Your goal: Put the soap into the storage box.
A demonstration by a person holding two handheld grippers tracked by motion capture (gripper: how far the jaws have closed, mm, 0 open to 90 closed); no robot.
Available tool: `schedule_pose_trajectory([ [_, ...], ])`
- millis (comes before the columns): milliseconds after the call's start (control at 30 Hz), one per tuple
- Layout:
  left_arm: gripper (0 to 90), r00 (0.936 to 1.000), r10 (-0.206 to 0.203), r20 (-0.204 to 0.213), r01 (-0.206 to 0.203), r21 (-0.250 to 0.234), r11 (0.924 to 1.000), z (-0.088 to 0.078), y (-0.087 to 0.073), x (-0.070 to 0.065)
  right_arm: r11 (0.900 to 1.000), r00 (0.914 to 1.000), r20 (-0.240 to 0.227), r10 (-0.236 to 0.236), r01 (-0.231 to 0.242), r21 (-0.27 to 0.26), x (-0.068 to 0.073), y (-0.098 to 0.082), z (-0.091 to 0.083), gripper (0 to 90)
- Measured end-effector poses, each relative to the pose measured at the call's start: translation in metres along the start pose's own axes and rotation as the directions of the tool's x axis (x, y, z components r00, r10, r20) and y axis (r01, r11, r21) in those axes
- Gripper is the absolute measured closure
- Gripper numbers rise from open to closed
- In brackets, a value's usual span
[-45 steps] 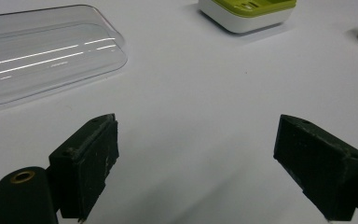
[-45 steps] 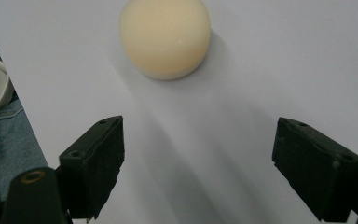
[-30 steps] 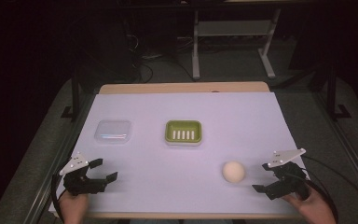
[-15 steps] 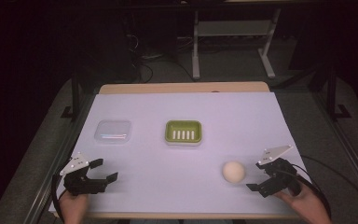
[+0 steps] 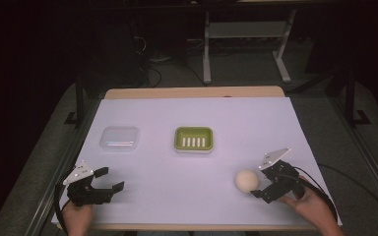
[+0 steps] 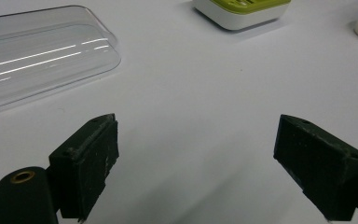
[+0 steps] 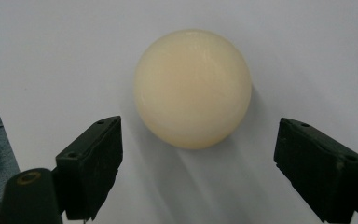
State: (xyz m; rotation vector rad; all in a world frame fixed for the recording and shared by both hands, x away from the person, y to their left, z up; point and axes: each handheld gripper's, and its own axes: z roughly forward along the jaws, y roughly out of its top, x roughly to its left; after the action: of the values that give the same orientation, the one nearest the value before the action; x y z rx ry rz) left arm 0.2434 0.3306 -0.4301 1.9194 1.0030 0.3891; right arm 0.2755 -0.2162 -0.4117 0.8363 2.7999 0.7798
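The counter has a smooth, matt white top with a wood edge at 12 o'clock. The ball looks smooth and a bit shiny. The clear plastic lid is glossy. The green tray looks like plastic.

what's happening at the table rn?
A person works with a hand-held gripper in each hand. The right hand-held gripper is open and lined up on a cream ball near the table's front right; its jaws sit short of the ball, not touching it. The left hand-held gripper is open over bare table at front left, holding nothing. Farther back sit a clear plastic lid and a green soap dish, both untouched.
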Motion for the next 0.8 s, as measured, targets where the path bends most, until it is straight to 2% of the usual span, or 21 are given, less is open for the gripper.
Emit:
schedule_pose_trajectory([
  [267,13.0,1.0000,0.005,-0.001,-0.005,0.005,1.0000,0.001,0.000,0.001,1.000,0.9998,-0.013,-0.013,0.013,0.024,-0.002,0.013,0.010,14.9],
  [367,13.0,1.0000,0.006,-0.003,-0.006,0.005,1.0000,0.000,-0.001,0.002,0.999,0.9993,-0.006,-0.037,0.037,0.039,-0.001,0.016,0.012,14.9],
  [800,13.0,1.0000,-0.004,-0.004,0.004,0.005,1.0000,0.001,-0.001,0.000,0.997,0.9988,-0.014,-0.046,0.047,0.057,-0.001,0.024,0.020,14.7],
])
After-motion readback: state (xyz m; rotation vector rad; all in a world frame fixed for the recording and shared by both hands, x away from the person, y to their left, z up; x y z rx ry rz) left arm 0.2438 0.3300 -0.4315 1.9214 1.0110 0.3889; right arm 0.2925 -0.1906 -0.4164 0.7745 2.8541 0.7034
